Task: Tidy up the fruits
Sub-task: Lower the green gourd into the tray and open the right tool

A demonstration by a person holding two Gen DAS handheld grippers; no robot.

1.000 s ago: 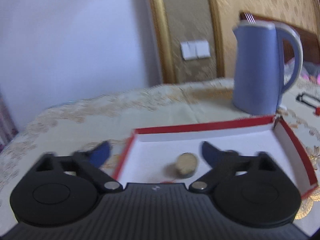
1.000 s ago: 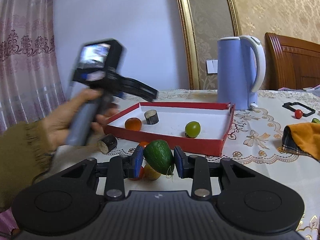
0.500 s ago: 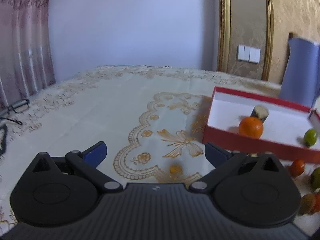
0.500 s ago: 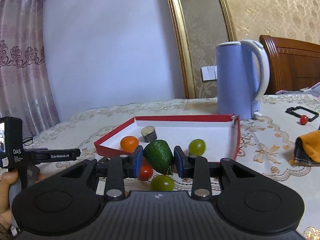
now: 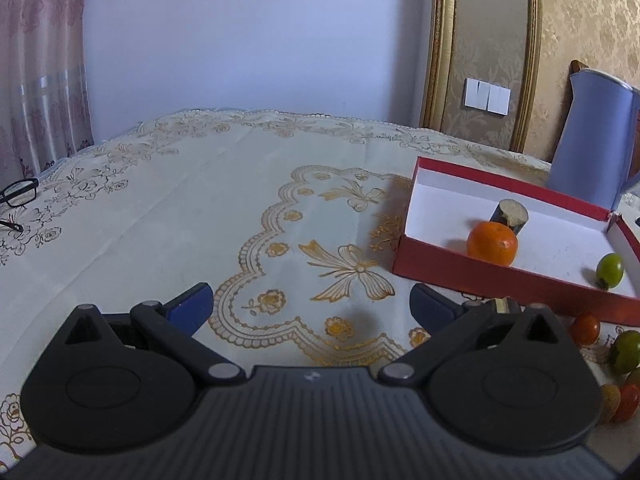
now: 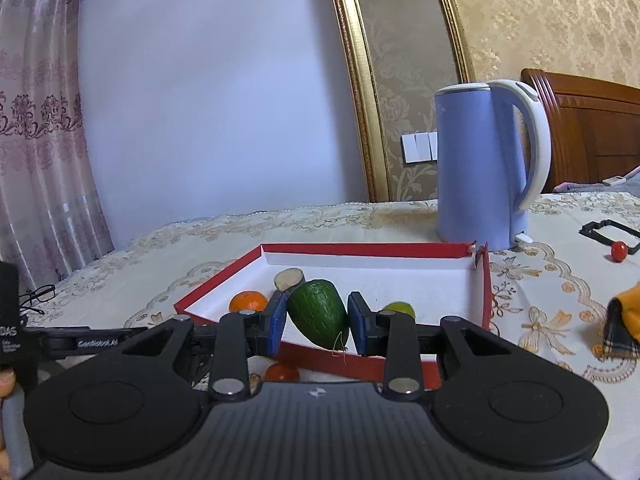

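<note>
A red box with a white inside [image 6: 372, 249] [image 5: 480, 270] lies on the table. It holds an orange [image 5: 492, 242] [image 6: 247, 302], a dark cut cylinder piece [image 5: 509, 215] [image 6: 289, 278] and a green round fruit [image 5: 609, 270] [image 6: 398, 309]. My right gripper [image 6: 317, 322] is shut on a dark green oval fruit [image 6: 318, 313], held above the box's near wall. My left gripper [image 5: 310, 304] is open and empty over the tablecloth, left of the box. Loose small fruits [image 5: 585, 328] lie in front of the box; one red fruit [image 6: 282, 372] shows under the right gripper.
A blue kettle [image 6: 486, 164] [image 5: 592, 140] stands behind the box. Black glasses [image 5: 18, 200] lie at the table's left edge. A red small fruit [image 6: 619, 251] and a black frame [image 6: 608, 232] lie far right, with an orange cloth [image 6: 626, 326].
The right gripper has lifted the green oval fruit and carried it forward over the box's near edge. The left gripper has swung left out of the box, low over the tablecloth.
</note>
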